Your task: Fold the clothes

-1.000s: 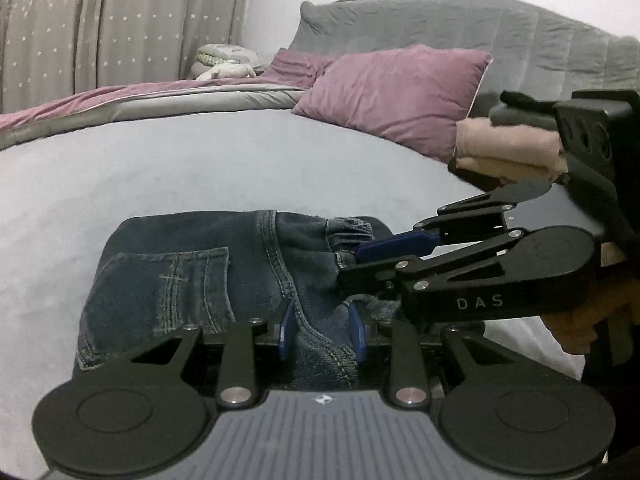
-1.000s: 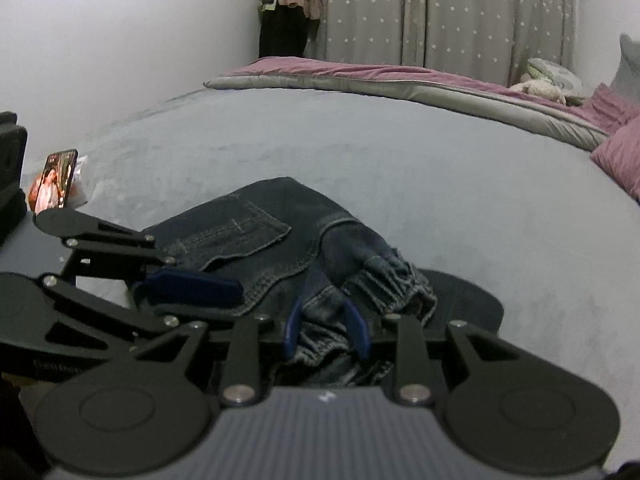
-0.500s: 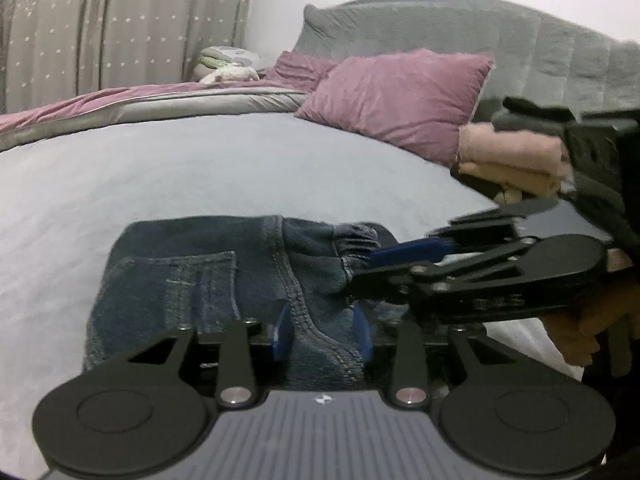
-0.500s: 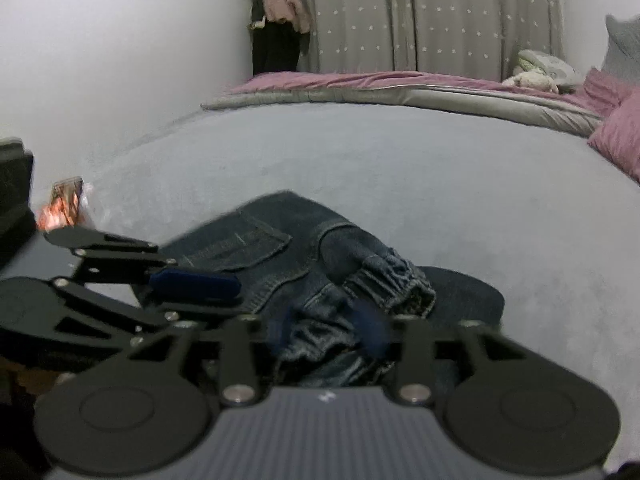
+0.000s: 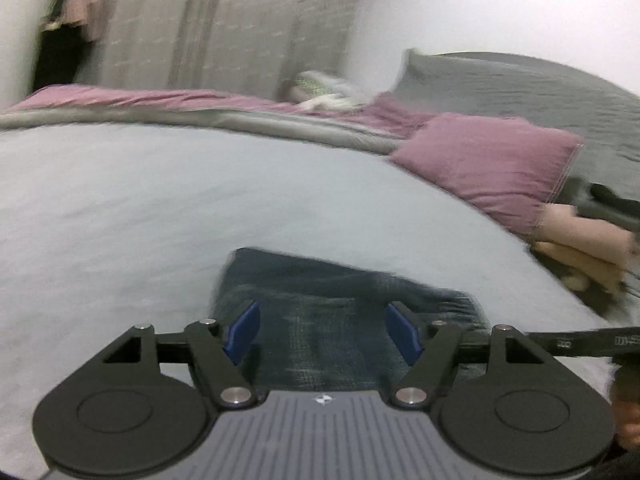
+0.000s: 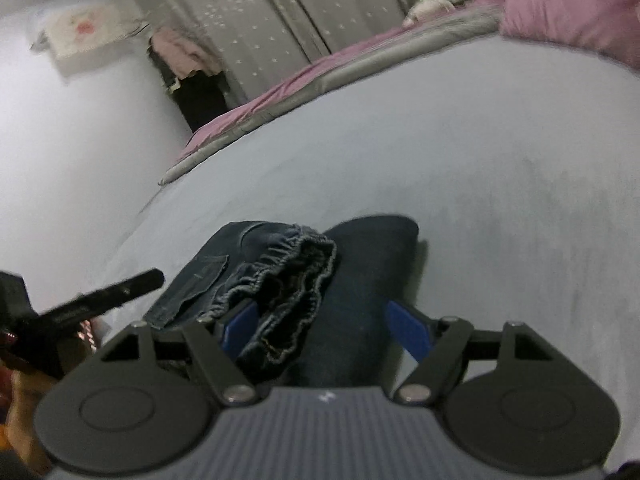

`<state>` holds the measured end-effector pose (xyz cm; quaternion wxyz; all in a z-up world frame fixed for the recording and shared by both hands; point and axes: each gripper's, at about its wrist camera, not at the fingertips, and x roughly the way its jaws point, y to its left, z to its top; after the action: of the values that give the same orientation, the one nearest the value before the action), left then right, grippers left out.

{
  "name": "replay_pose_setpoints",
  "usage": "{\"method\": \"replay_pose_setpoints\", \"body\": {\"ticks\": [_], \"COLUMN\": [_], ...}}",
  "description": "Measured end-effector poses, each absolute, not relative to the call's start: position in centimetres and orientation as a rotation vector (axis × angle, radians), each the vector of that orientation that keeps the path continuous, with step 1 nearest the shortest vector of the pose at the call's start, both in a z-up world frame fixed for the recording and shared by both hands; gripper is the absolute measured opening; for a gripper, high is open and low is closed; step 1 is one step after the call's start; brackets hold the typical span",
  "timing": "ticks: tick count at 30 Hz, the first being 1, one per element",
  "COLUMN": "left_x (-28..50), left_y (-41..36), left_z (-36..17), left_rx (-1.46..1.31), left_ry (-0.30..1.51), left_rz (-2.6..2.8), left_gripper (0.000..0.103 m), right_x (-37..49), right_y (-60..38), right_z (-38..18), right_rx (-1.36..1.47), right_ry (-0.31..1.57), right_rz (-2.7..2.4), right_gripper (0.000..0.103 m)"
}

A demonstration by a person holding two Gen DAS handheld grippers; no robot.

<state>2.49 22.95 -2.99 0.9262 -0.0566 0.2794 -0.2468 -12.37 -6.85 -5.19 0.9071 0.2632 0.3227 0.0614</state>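
A folded pair of dark blue jeans (image 5: 320, 320) lies on the pale grey bedspread (image 5: 140, 208), close in front of both cameras. My left gripper (image 5: 322, 330) hovers over the near edge of the jeans with its blue pads spread wide and nothing between them. In the right wrist view the jeans (image 6: 360, 280) show a gathered elastic cuff (image 6: 296, 264) on top. My right gripper (image 6: 326, 330) is open too, its left pad touching the cuff without pinching it. Part of the right gripper's arm (image 5: 580, 342) shows at the left view's right edge.
A mauve pillow (image 5: 488, 168) leans on the grey headboard (image 5: 540, 92). Folded pink clothes (image 5: 580, 240) are stacked at the right. A mauve and grey blanket (image 5: 200, 108) runs along the far side. Curtains (image 6: 280, 28) hang behind, and clothes (image 6: 184, 52) hang in a corner.
Both grippers have let go of the jeans and opened wide. Both cameras have lifted and swung, the right one tilting. The jeans now lie folded on the bed.
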Motion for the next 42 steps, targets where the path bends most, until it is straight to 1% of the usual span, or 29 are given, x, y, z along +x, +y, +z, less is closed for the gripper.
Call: {"method": "replay_pose_setpoints", "body": {"ticks": [5,12,16,20,25,30,37,42], "left_x": [4.2,6.3,7.3,8.0,8.8,9.0,9.2,9.4], "left_y": [25.0,28.5,29.1,29.3,29.0,28.6,27.7,27.4], "left_z": [-4.0,-6.8,-8.6,-9.6,-10.1,-10.6,-10.7,-10.5], "left_rx": [-0.243,-0.535,-0.624,-0.713,-0.763,-0.800,-0.792,-0.762], "left_ry": [0.641,0.800,0.879,0.920,0.940,0.948,0.945,0.946], "left_rz": [-0.397,-0.362,-0.337,-0.352,-0.379,-0.407,-0.419,-0.418], "left_gripper": [0.069,0.069,0.069,0.069,0.069,0.068,0.068,0.069], "right_x": [-12.3,-11.5,-11.1,-10.7,-9.0,-7.1,-4.8,-2.4], "right_y": [-7.4,-8.5,-9.0,-9.1,-8.7,-8.5,-8.4,-7.1], "right_z": [-6.6,-9.4,-10.6,-11.1,-11.6,-12.1,-12.5,-12.2], "right_rx": [0.664,0.882,0.951,0.988,1.044,1.093,1.163,1.137], "right_ry": [0.710,0.764,0.769,0.762,0.771,0.778,0.801,0.878], "right_rz": [0.139,0.166,0.167,0.182,0.212,0.225,0.213,0.140], "right_gripper": [0.075,0.076,0.078,0.084,0.087,0.092,0.103,0.103]}}
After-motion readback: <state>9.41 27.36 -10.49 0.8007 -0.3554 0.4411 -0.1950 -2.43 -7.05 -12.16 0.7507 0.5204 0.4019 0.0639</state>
